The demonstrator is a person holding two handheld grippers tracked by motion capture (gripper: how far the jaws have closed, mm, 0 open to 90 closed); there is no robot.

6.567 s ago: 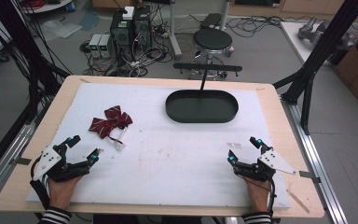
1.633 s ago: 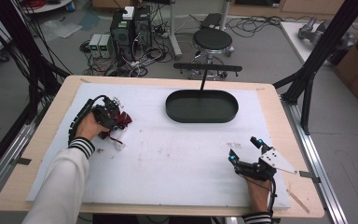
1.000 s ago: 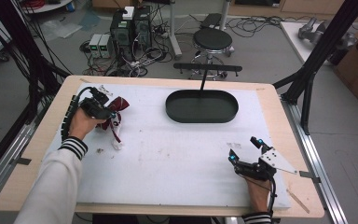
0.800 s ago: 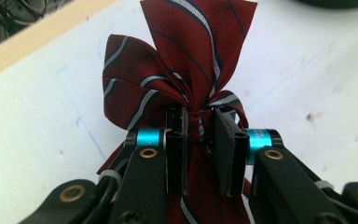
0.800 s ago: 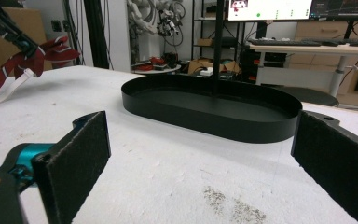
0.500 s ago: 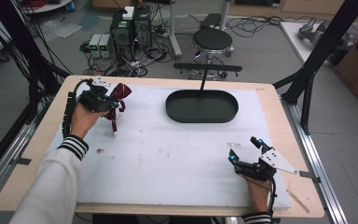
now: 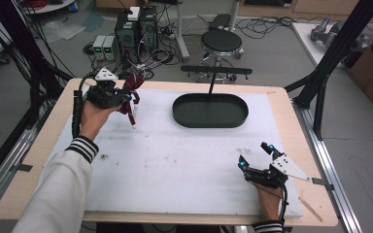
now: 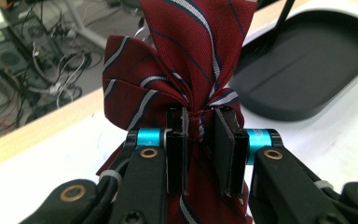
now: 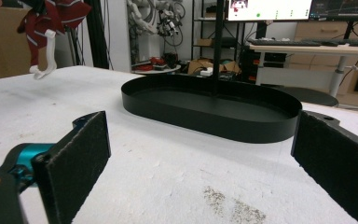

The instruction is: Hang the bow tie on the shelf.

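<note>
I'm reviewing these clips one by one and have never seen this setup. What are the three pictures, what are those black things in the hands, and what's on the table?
A person sits at a table with a hand-held two-jaw gripper in each hand. The high view looks down from above; the two gripper views come from cameras riding on each gripper, looking along its jaws.

The left gripper is shut on the knot of a red striped bow tie and holds it above the table's far left corner. A white strap dangles from the tie.

The right gripper rests near the table's front edge, jaws open, nothing in them.

A black oval tray lies on the table.
</note>
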